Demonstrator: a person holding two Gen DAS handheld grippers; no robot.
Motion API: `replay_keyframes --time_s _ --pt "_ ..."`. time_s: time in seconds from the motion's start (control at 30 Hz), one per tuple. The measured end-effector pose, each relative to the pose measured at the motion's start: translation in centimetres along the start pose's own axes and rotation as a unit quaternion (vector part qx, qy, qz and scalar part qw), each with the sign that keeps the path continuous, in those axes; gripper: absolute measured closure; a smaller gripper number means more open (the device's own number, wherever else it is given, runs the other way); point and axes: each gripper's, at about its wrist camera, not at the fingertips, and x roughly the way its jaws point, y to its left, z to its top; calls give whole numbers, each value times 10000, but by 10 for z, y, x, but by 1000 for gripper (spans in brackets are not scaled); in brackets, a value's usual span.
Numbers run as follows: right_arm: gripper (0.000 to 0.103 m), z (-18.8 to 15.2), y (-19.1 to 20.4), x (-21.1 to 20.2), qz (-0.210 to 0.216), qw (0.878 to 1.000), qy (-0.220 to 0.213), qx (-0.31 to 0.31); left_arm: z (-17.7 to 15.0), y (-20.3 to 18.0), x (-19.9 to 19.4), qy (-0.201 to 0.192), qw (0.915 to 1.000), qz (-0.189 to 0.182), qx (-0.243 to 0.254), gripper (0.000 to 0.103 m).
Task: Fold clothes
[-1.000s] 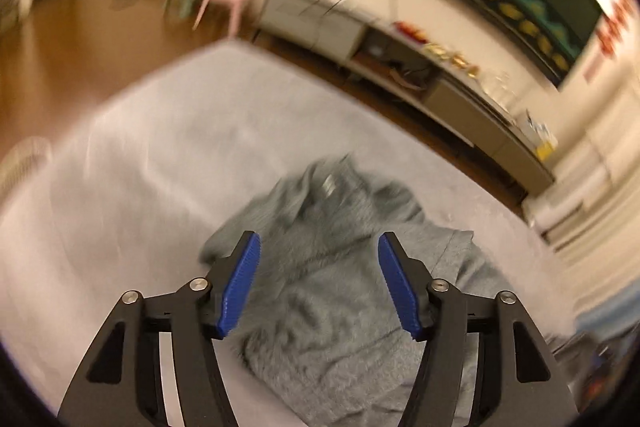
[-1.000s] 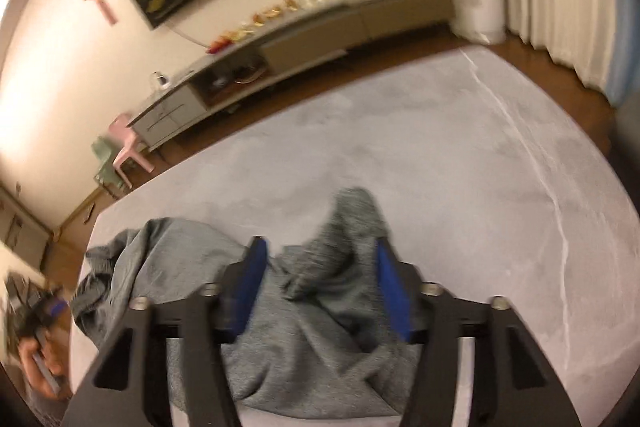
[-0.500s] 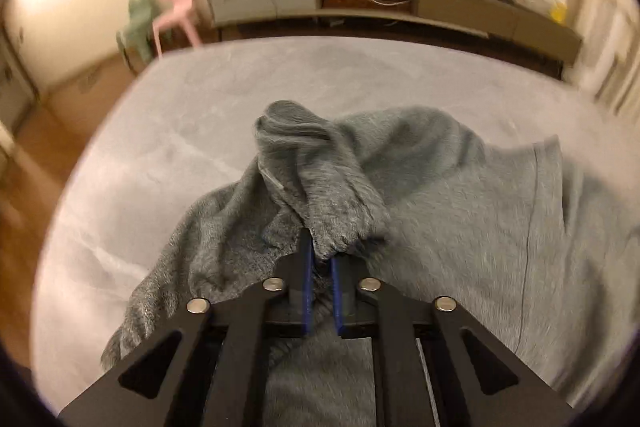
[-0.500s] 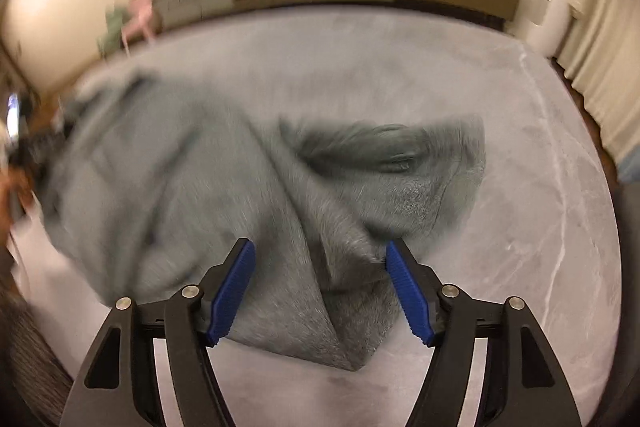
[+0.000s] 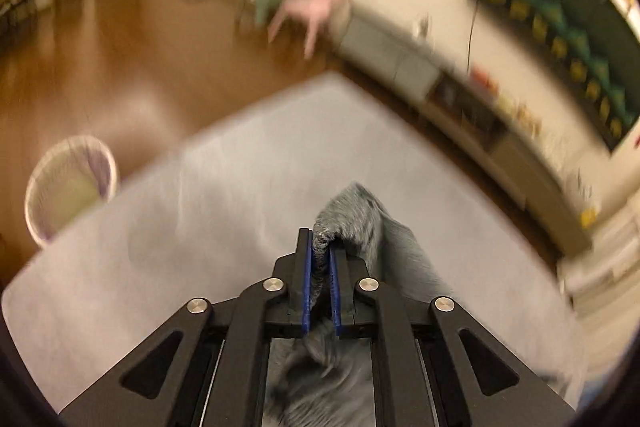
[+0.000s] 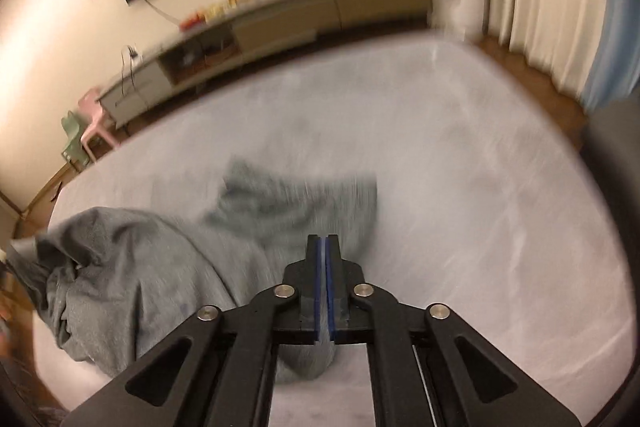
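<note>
Grey fleece fills your left view: the left gripper (image 5: 320, 255) is clenched on a bunched fold of the sweater (image 5: 360, 223), lifted over the pale bed (image 5: 160, 227). That thick wad could slide out if you jerk it. In your right view, the right gripper (image 6: 324, 247) is pressed together at the sweater's near edge; whether cloth sits between the pads you cannot tell. Most fabric lies crumpled left, so a hard pull may twist it.

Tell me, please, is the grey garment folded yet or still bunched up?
Bunched up. The grey garment lies rumpled on the grey surface, one edge pinched in the left gripper.
</note>
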Motion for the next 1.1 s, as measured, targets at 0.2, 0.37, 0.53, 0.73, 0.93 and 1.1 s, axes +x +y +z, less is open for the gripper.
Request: replay_keyframes --time_s 0.2,0.37,0.53,0.73,0.93,1.1 --pt "37 3 12 52 55 9993 382 28 -32 -30 17 526 9937 -83 989 56" --pt "45 14 27 82 -116 9984 475 -275 -51 -56 48 678 9858 409 1479 49" --pt "92 42 44 79 -69 9986 -42 -525 -31 -67 78 346 9863 670 1470 96" --pt "92 107 44 -20 96 9782 -2051 -322 29 -58 40 -336 9982 -102 482 96" --pt "66 98 -33 64 -549 9942 -766 515 -12 -114 48 342 9916 -142 1236 83" --pt "48 66 -89 60 288 9857 -326 1629 -60 -150 -8 136 9787 -320 2022 24"
